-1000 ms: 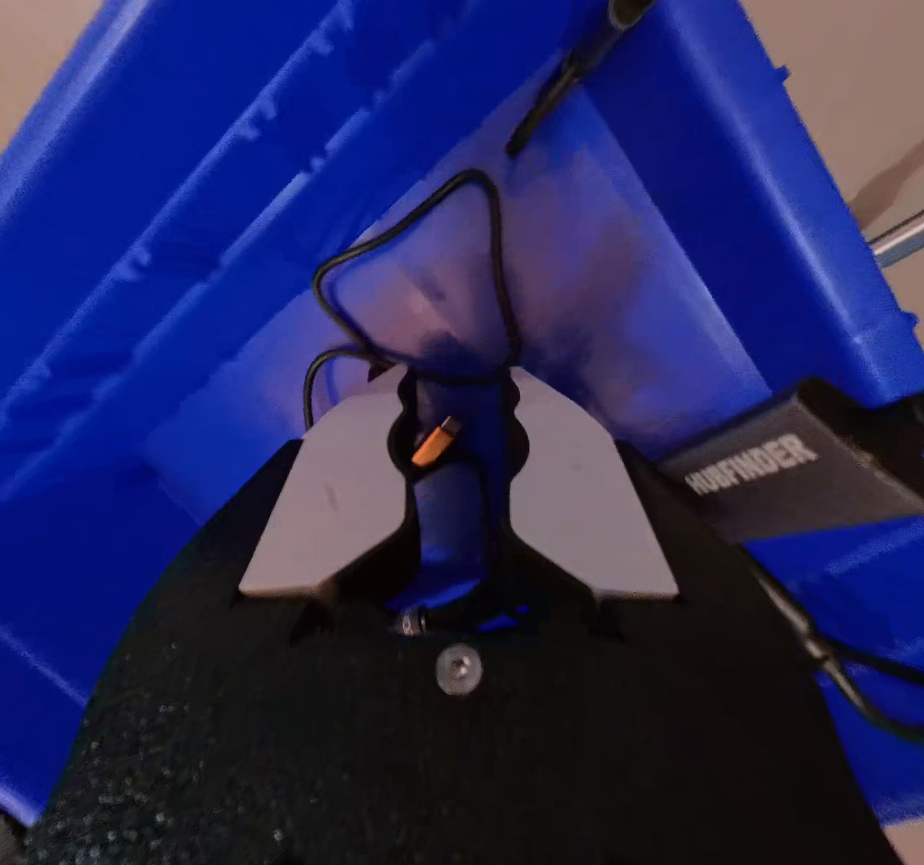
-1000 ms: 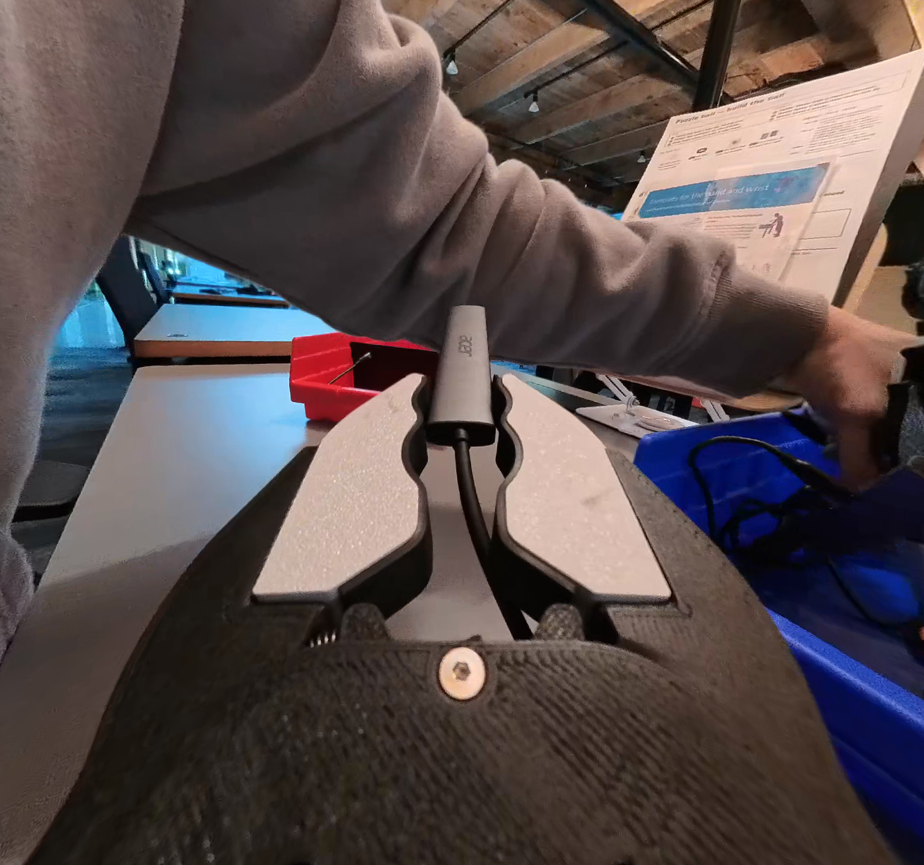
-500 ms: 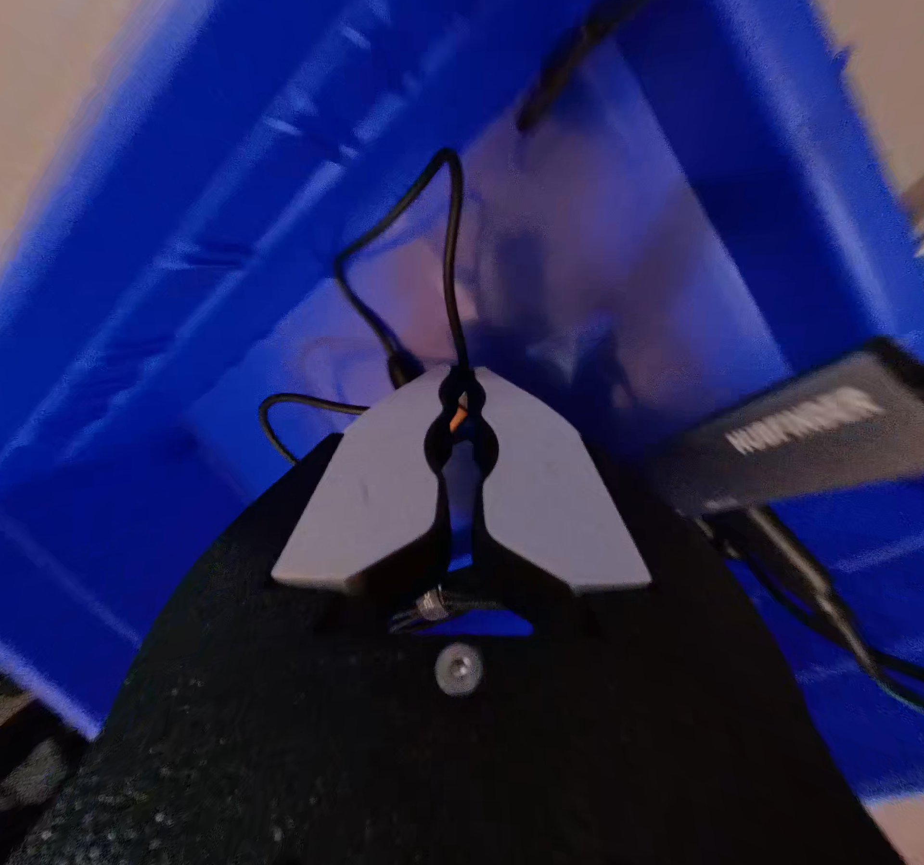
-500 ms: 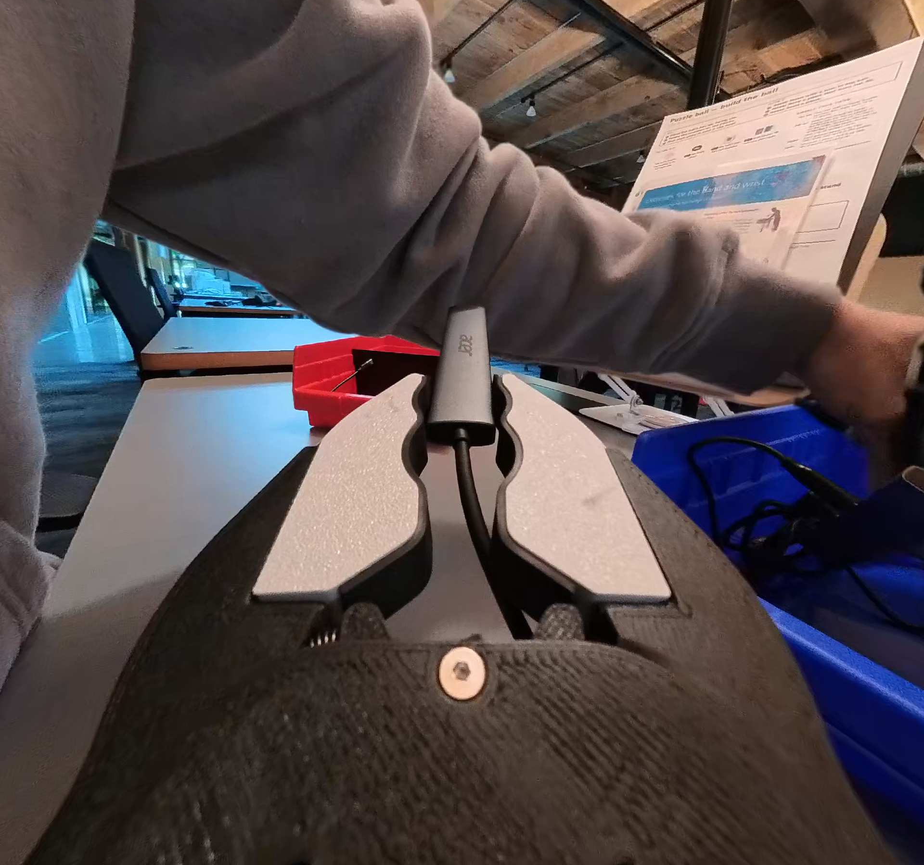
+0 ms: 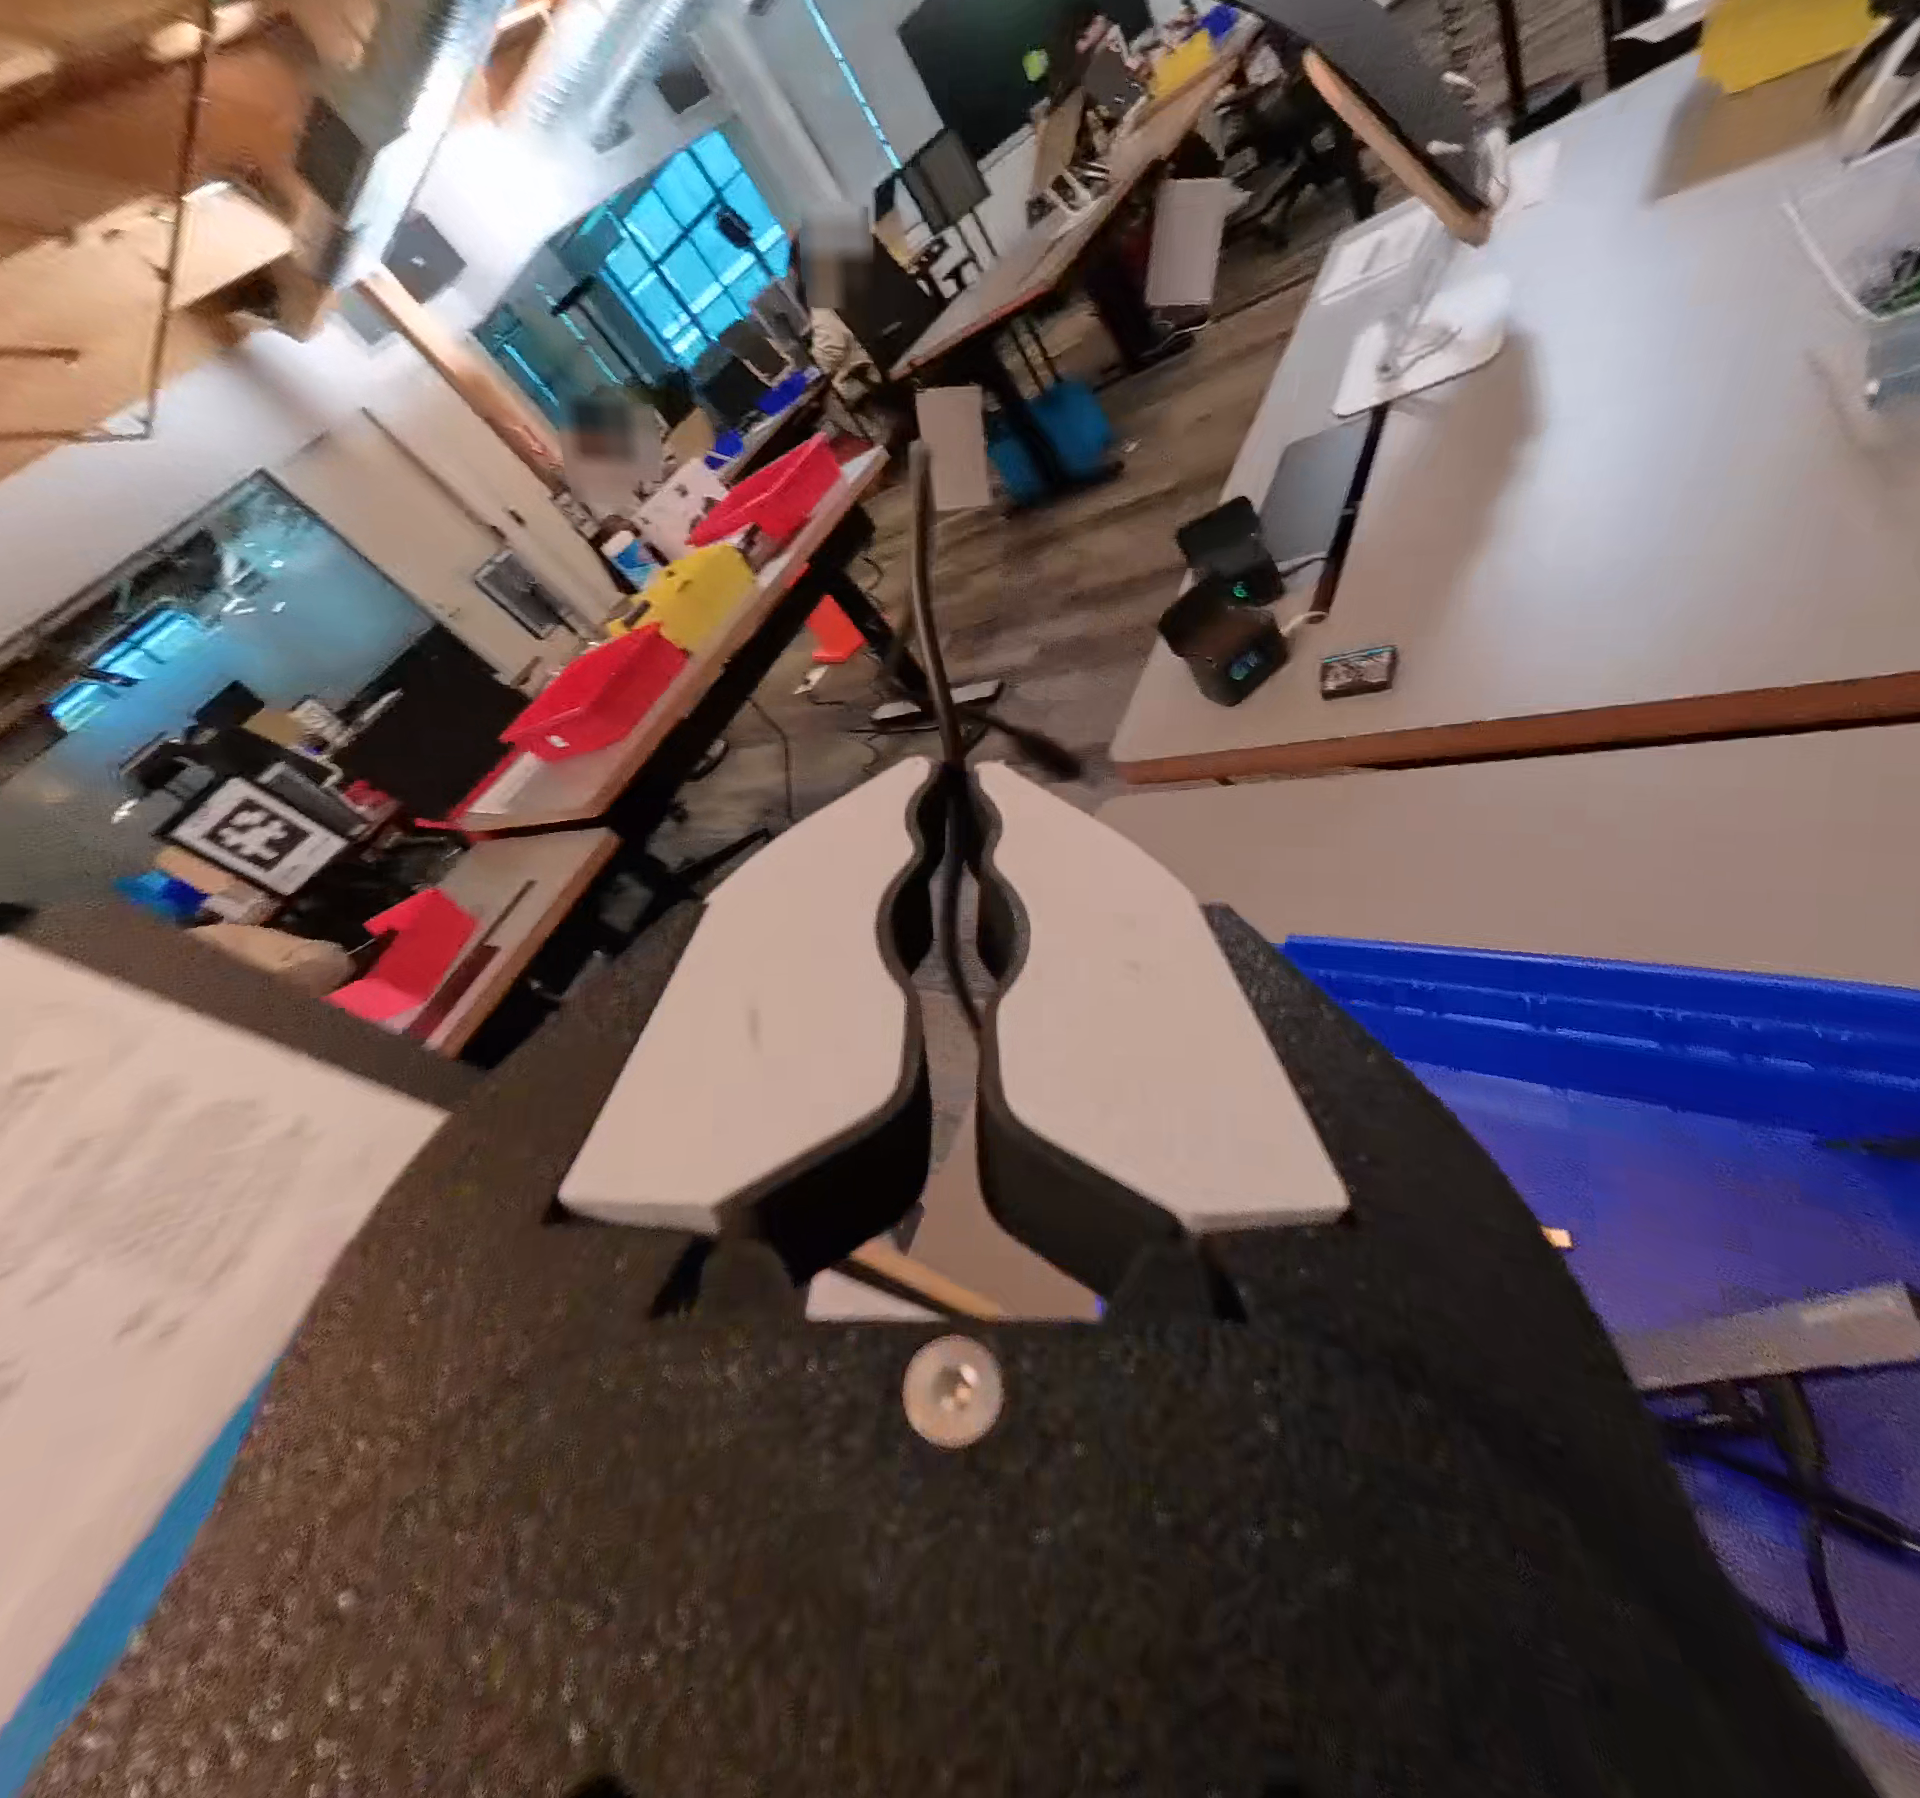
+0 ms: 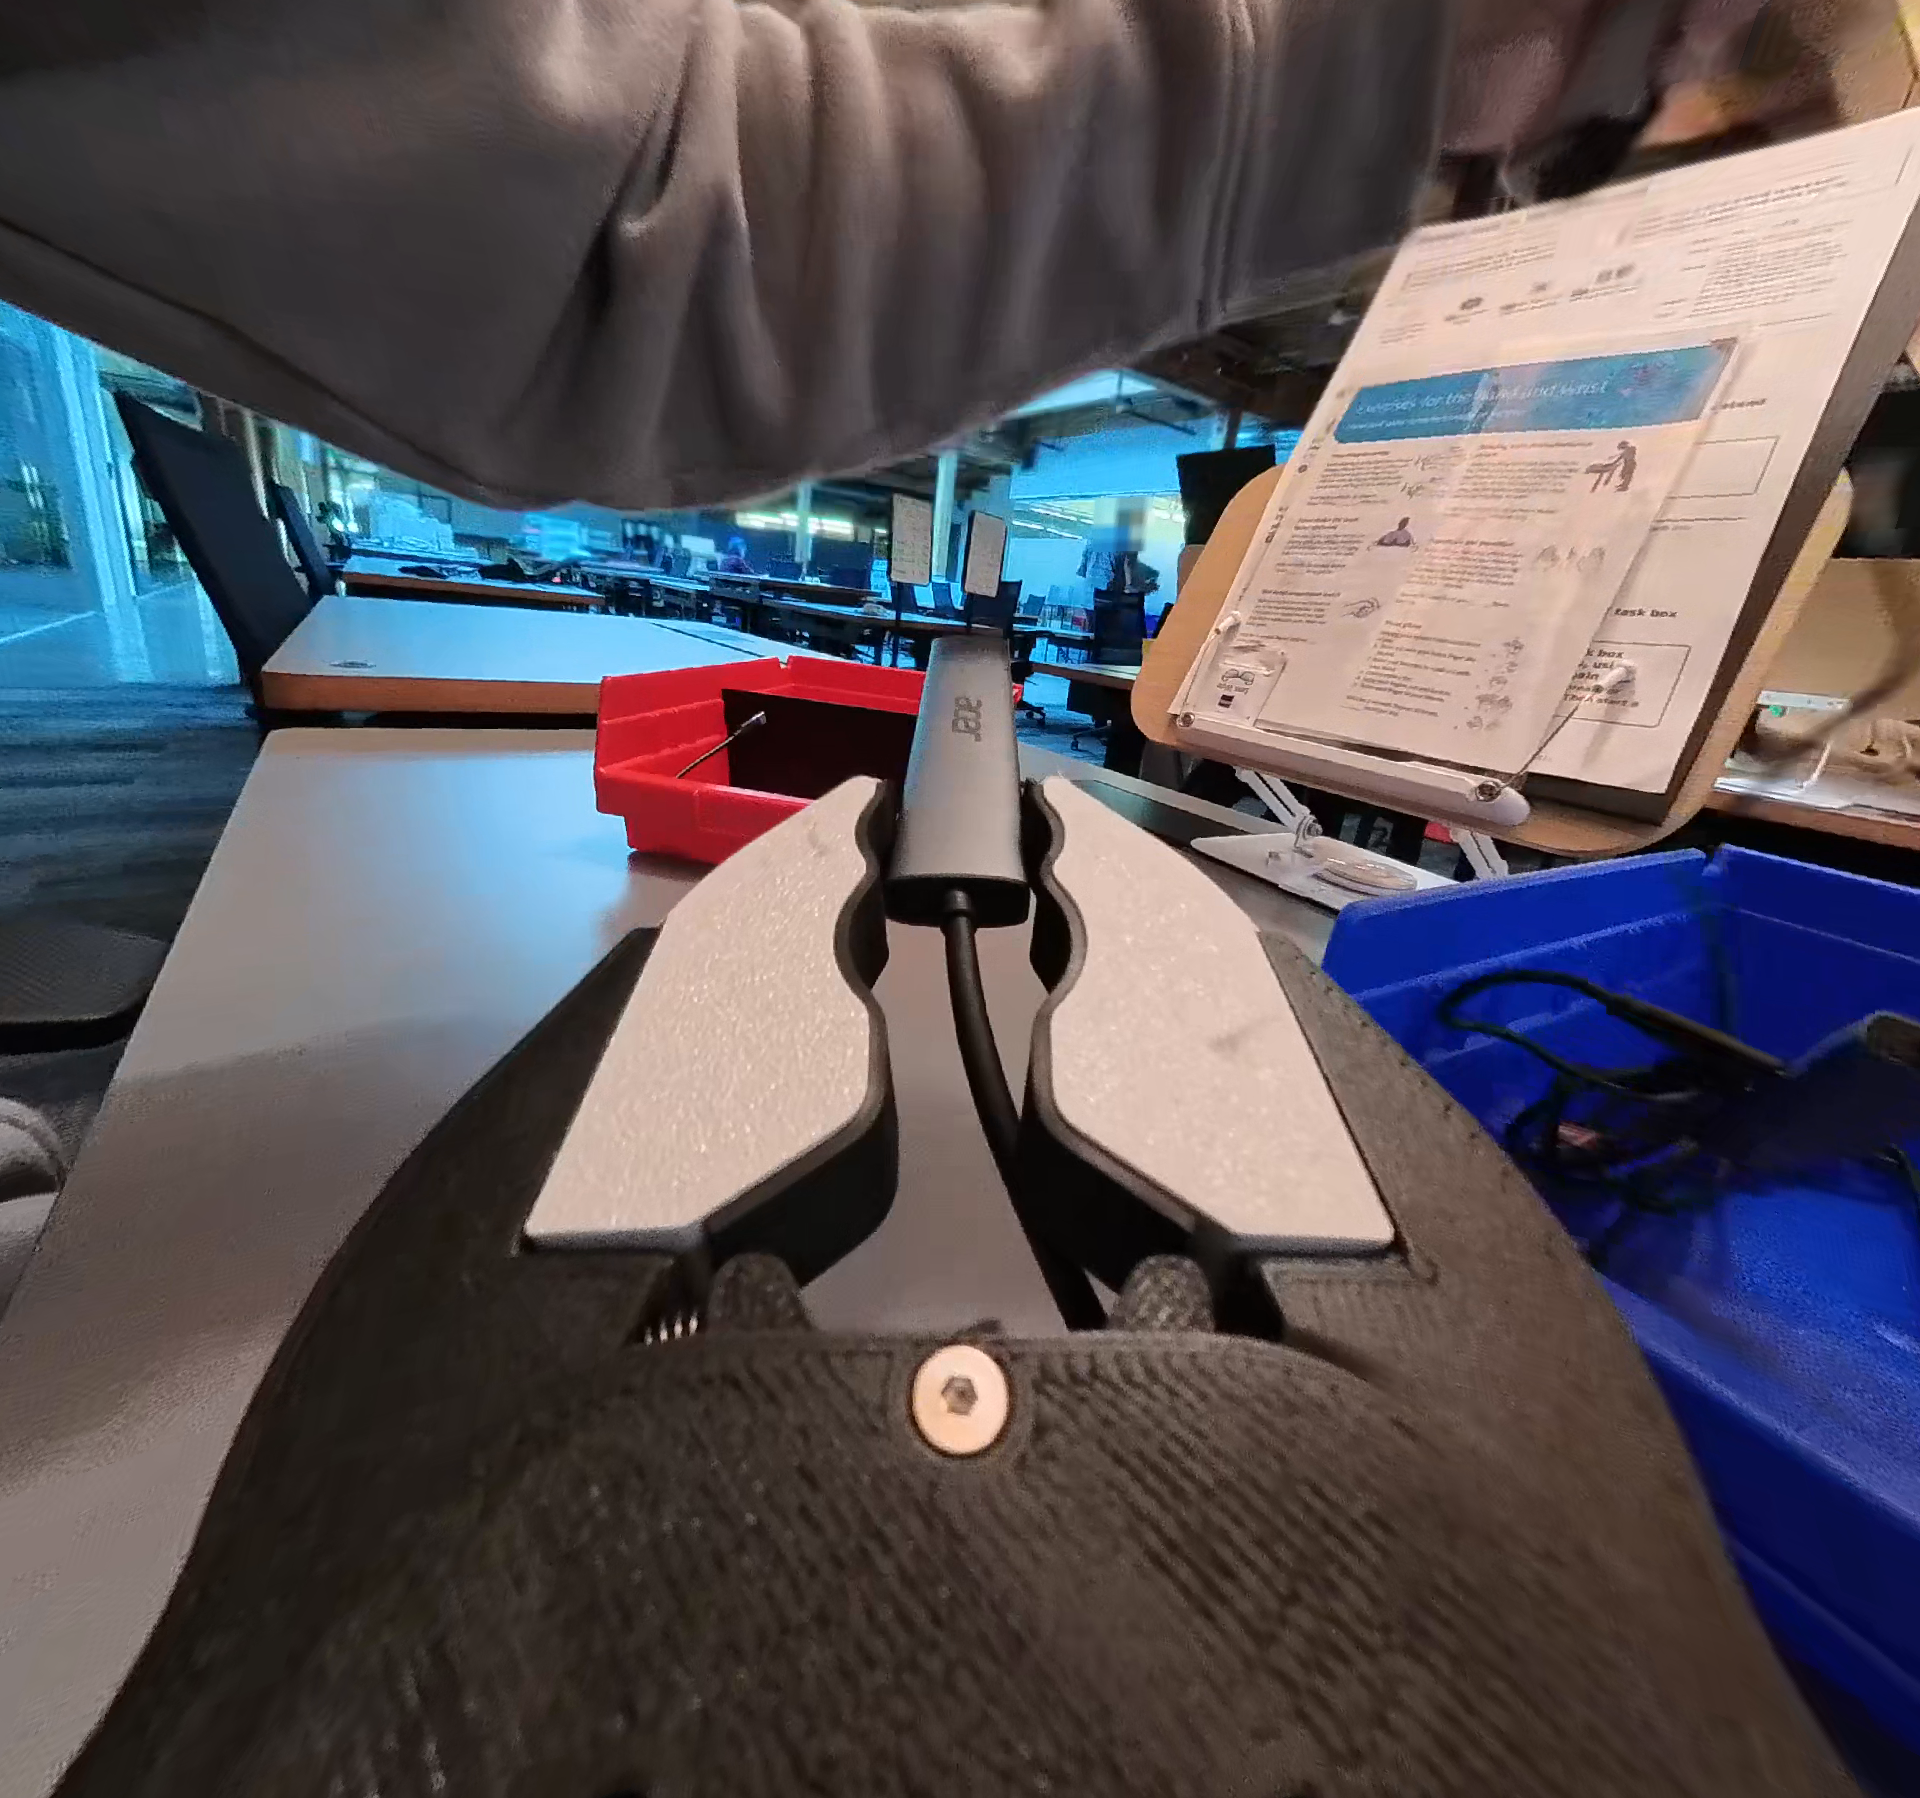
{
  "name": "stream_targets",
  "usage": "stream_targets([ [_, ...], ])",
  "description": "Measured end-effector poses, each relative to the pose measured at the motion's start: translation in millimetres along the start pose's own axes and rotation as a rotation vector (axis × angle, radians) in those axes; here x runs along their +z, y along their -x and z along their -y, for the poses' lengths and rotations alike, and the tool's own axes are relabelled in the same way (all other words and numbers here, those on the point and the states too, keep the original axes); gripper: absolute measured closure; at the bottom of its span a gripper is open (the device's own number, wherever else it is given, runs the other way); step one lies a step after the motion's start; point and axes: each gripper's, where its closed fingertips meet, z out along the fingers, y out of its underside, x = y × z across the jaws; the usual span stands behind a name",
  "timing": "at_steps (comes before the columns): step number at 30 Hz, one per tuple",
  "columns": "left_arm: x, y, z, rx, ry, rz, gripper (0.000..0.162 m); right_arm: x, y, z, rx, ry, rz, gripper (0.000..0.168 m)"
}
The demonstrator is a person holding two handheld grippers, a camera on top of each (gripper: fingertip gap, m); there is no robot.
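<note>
Black thin cable (image 5: 928, 605) is sitting pinched in the left hand-held gripper (image 5: 953, 792) above the blue bin (image 5: 1621, 1010), while the right hand-held gripper (image 6: 958, 803), beside that bin, is clamping a dark adapter (image 6: 961, 772).

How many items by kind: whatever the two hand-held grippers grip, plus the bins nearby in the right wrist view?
Bins: 2 (red bin, blue bin)
Adapters: 1 (dark adapter, clamped in the right hand-held gripper)
Cables: 1 (black cable, pinched in the left hand-held gripper)
Total: 4
</note>
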Motion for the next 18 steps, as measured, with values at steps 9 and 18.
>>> stream_targets([
  [9,-29,-59,-12,0.032,0.160,-0.237,0.159,1,-2,-1,-0.003,0.006,-0.016,0.145],
  [18,21,-218,-144,0.351,0.546,-0.826,0.134,-1,-2,1,-0.006,-0.005,-0.024,0.145],
])
